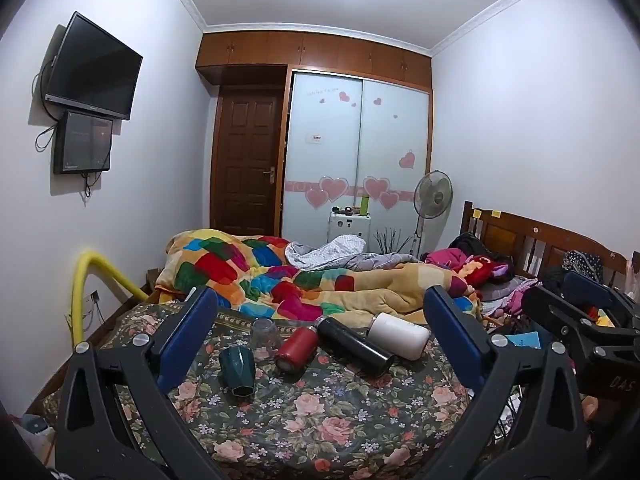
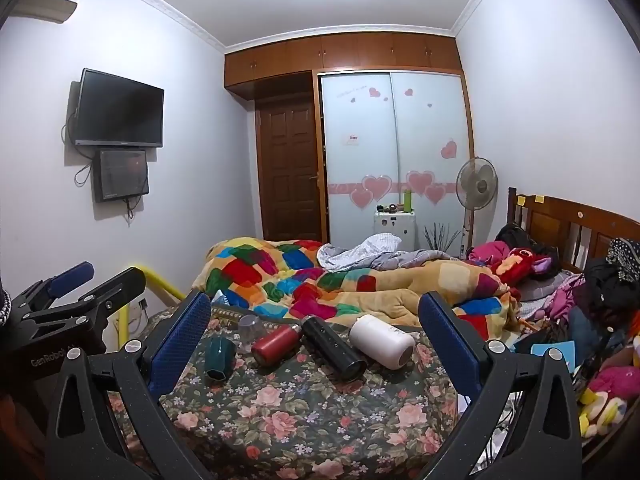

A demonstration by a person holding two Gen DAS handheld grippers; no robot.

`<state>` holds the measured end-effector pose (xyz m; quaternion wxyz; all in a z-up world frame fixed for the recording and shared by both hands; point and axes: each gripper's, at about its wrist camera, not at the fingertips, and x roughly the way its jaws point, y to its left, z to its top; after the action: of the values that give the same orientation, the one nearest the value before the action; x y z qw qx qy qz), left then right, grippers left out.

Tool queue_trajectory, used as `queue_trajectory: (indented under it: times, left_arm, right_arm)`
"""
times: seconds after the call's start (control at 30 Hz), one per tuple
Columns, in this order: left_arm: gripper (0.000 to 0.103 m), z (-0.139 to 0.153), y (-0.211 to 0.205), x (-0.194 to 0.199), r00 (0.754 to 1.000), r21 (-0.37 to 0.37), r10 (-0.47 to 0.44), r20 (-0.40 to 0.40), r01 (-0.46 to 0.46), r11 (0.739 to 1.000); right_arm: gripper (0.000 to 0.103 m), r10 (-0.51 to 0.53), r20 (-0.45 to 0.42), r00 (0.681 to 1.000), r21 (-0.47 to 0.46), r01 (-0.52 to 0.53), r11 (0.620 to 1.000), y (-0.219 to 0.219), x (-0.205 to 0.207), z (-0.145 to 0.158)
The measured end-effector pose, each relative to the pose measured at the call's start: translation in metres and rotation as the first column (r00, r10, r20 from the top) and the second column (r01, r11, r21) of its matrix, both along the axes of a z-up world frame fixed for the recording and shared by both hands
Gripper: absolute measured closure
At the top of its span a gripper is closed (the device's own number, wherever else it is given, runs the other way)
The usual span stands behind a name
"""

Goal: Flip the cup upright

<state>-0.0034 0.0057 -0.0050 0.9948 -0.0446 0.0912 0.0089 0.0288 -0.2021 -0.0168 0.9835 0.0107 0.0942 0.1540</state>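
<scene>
A dark green faceted cup (image 1: pixel 237 372) lies tipped on the floral bedspread (image 1: pixel 340 420), also in the right wrist view (image 2: pixel 219 358). A clear glass (image 1: pixel 265 333) stands upside down behind it. A red bottle (image 1: pixel 296 347), a black bottle (image 1: pixel 354 344) and a white cup (image 1: pixel 398 335) lie on their sides. My left gripper (image 1: pixel 320 336) is open, hovering short of them. My right gripper (image 2: pixel 316 332) is open too, and shows at the right of the left wrist view (image 1: pixel 580 320).
A colourful patchwork quilt (image 1: pixel 280 276) is bunched behind the cups. Clothes and soft toys (image 2: pixel 600 320) pile at the right by the wooden headboard (image 2: pixel 580 220). A yellow rail (image 1: pixel 86 280) stands at the bed's left. A fan (image 1: pixel 433 196) and wardrobe stand at the back.
</scene>
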Motion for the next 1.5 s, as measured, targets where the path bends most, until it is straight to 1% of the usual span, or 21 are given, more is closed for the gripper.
queue_trajectory:
  times: [0.4,0.57,1.5]
  left_arm:
    - [0.000,0.0017,-0.0001,-0.0004,1.000,0.000,0.000,0.001,0.000,1.000]
    - [0.000,0.0027,-0.0003,-0.0007,1.000,-0.001,0.003,0.001,-0.003,1.000]
    - [0.000,0.0059,0.0032,-0.0013,1.000,-0.006,0.011,0.007,-0.011,1.000]
  right_arm:
    - [0.000,0.002,-0.012,1.000,0.001,-0.002,1.000,-0.0034,0.0021,0.0039]
    - [0.000,0.003,-0.010,1.000,-0.003,-0.003,1.000,-0.0021,0.0017,-0.0002]
    - [0.000,0.007,-0.014,1.000,-0.012,-0.007,1.000,0.0010,0.0042,-0.0009]
